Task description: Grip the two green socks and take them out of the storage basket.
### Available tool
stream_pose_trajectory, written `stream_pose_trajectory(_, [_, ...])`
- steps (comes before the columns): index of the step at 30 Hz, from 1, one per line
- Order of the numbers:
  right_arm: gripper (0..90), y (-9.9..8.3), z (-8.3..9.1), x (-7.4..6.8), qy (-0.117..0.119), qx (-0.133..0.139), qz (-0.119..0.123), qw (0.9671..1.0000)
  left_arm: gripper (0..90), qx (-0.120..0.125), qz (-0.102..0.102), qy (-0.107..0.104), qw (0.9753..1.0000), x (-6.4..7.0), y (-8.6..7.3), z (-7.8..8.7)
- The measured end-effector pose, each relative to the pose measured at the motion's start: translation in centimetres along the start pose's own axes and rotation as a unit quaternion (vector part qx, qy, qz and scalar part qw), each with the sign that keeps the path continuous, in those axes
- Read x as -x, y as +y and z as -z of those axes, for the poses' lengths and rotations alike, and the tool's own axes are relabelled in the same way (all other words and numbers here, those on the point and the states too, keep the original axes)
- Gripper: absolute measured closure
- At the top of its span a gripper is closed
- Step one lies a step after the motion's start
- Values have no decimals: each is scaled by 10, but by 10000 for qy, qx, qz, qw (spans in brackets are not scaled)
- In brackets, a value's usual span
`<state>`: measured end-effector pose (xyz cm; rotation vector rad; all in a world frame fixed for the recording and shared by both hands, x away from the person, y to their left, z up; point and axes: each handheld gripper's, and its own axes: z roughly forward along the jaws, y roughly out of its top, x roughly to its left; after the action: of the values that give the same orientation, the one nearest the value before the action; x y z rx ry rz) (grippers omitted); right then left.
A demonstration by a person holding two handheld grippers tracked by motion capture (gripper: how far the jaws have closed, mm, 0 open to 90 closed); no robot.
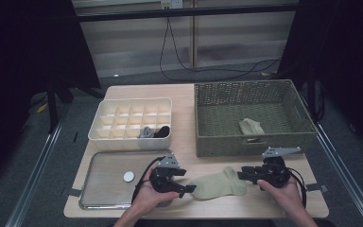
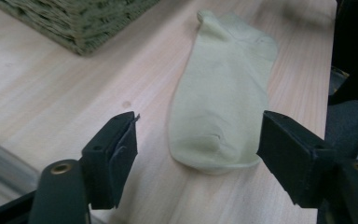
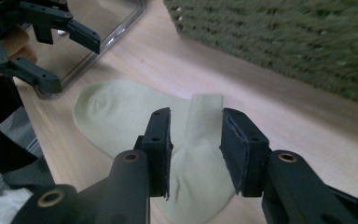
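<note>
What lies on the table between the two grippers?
A pale green sock lies flat on the wooden table between the left gripper and the right gripper, as the high view shows.

Black left gripper (image 1: 185, 188), right gripper (image 1: 242, 174): brass-ringed screw holes, grey plates, black cables

Socks counted, four: one on table (image 1: 219, 185), one in basket (image 1: 251, 126), two in organizer, grey (image 1: 146, 132) and black (image 1: 163, 131). Grippers: two, left (image 1: 187, 190), right (image 1: 242, 173). One tray (image 1: 105, 163).

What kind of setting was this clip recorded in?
Probably a lab-style recording bench, not a home: a wooden table ringed by black curtains, staged with a sock, wicker basket and divider box.
</note>
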<state>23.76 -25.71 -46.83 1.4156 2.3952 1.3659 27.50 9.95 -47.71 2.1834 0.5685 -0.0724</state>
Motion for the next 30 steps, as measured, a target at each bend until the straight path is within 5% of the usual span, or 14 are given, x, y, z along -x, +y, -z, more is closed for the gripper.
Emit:
stream_pose_trajectory(4, [627,6,5,1,33,121,-7,9999,227,115,4,201,9997,0,1,10])
stream_pose_trajectory(8, [642,13,6,0,15,200,9,9998,207,-53,-10,361,9993,-4,-5,21])
stream_pose_trajectory(11, [631,17,7,-1,67,255,36,9996,186,24,201,449,9988,-9,-15,31])
stream_pose_trajectory(15, [589,23,10,-2,82,351,26,9993,135,193,436,299,9984,-14,-26,46])
stream_pose_trajectory(21, [561,30,16,-5,116,515,121,9985,131,203,610,465,9968,-17,-40,55])
stream_pose_trajectory(30, [564,44,29,-7,226,858,94,9960,126,297,629,609,9957,-19,-46,61])
